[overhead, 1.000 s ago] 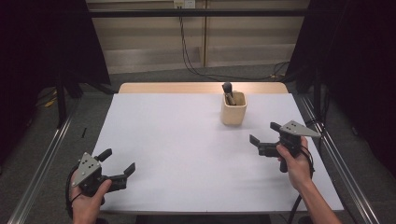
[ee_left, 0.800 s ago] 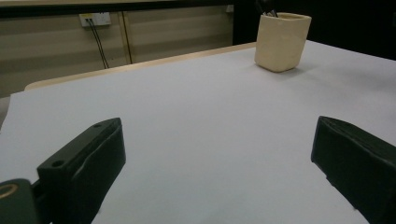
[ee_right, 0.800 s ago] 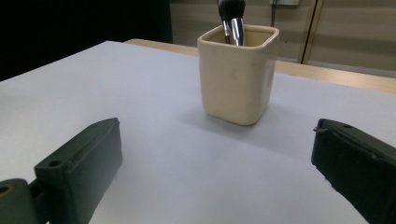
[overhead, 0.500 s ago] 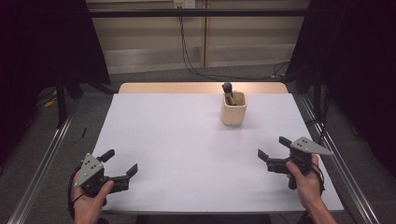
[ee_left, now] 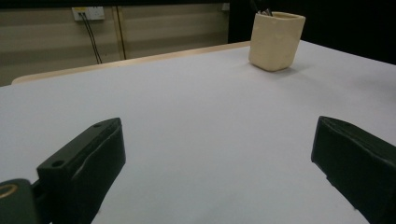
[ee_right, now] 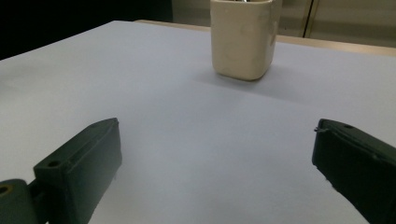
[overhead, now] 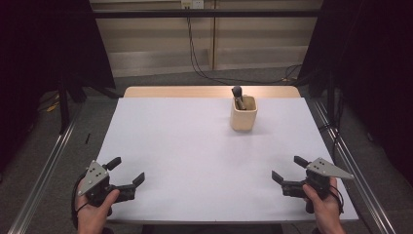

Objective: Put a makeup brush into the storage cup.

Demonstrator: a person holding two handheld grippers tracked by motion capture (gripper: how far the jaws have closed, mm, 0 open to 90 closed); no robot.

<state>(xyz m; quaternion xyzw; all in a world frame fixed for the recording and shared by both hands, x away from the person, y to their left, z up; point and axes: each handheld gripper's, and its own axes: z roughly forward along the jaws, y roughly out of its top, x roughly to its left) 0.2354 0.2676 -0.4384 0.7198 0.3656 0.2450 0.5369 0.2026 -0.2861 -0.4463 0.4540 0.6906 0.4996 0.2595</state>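
Note:
A cream square cup (overhead: pixel 243 113) stands upright toward the back right of the white table (overhead: pixel 195 146), with a dark-handled tool (overhead: pixel 237 93) sticking out of it. The cup (ee_left: pixel 275 40) is far ahead in the left gripper view and the cup (ee_right: pixel 243 37) is closer in the right gripper view. My left gripper (overhead: pixel 126 171) rests at the front left corner, jaws wide apart and empty. At the front right, my right gripper (overhead: pixel 289 168) is likewise open with nothing between its jaws. Both are well apart from the cup.
A wooden strip (overhead: pixel 209 91) edges the table's far side. Metal rails (overhead: pixel 44 165) run along the floor on both sides. Cables (overhead: pixel 199 53) hang down the back wall. Dark curtains (overhead: pixel 370 73) flank the table.
My right gripper has drawn back toward the front right corner and lowered near the table. The left gripper has barely shifted. The cup has not moved.

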